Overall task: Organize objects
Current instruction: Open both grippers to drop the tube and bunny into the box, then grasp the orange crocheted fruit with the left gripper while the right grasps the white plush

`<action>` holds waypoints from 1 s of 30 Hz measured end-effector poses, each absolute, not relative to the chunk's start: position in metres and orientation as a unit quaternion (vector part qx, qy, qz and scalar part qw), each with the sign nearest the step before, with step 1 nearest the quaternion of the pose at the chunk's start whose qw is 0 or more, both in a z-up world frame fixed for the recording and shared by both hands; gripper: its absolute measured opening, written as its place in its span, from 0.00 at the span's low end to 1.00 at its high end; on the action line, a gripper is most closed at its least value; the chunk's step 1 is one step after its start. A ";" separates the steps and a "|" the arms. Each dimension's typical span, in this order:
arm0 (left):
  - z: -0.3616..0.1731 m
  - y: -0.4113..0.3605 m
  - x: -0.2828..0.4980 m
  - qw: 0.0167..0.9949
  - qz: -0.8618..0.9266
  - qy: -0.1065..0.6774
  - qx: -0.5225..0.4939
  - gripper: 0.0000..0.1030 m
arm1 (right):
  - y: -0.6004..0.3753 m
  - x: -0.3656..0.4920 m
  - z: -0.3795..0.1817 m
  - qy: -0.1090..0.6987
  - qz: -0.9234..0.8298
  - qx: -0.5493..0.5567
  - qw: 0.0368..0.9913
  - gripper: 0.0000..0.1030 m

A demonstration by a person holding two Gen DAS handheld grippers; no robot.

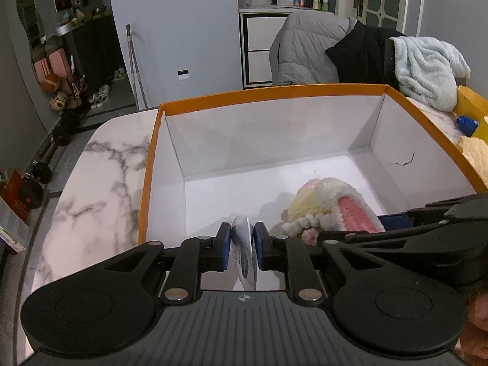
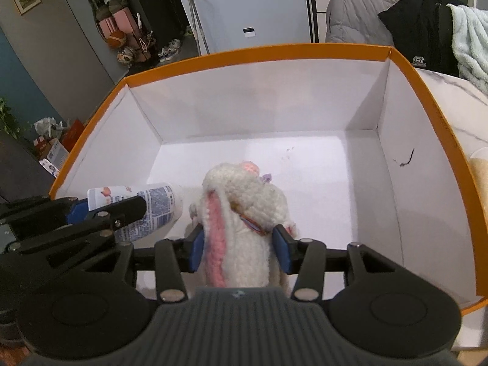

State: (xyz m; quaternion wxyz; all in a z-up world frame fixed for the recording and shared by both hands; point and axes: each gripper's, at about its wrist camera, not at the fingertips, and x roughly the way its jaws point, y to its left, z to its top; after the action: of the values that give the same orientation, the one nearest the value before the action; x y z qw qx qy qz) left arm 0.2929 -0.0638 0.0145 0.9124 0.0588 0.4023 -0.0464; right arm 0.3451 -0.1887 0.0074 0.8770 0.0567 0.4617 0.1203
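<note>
An orange-rimmed white box (image 1: 268, 90) (image 2: 259, 50) stands open on a marble table (image 1: 100, 164). My left gripper (image 1: 241, 241) is shut on a white printed tube (image 1: 244, 253), held inside the box near its front left; the tube also shows in the right wrist view (image 2: 152, 210). My right gripper (image 2: 239, 245) is shut on a white plush bunny (image 2: 244, 210) with pink ear lining, inside the box just right of the tube. The bunny shows in the left wrist view (image 1: 332, 207), with the right gripper's fingers (image 1: 393, 221) behind it.
Chairs draped with a grey jacket (image 1: 308, 45), black jacket (image 1: 363, 52) and pale blue blanket (image 1: 427, 67) stand behind the table. A yellow box (image 1: 472, 103), blue-capped item (image 1: 466, 123) and cream plush (image 1: 475, 152) lie right of the box.
</note>
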 end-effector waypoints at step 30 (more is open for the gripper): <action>0.065 -0.047 0.233 0.945 -0.035 0.324 0.019 0.83 | -0.230 0.278 0.065 0.379 0.127 0.097 0.912 0.71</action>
State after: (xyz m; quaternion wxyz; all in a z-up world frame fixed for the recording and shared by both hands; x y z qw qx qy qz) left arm 0.2334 -0.0470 0.0652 0.9452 0.0190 0.3240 -0.0351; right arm 0.2783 -0.2303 0.0655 0.9116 0.0974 0.3786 0.1266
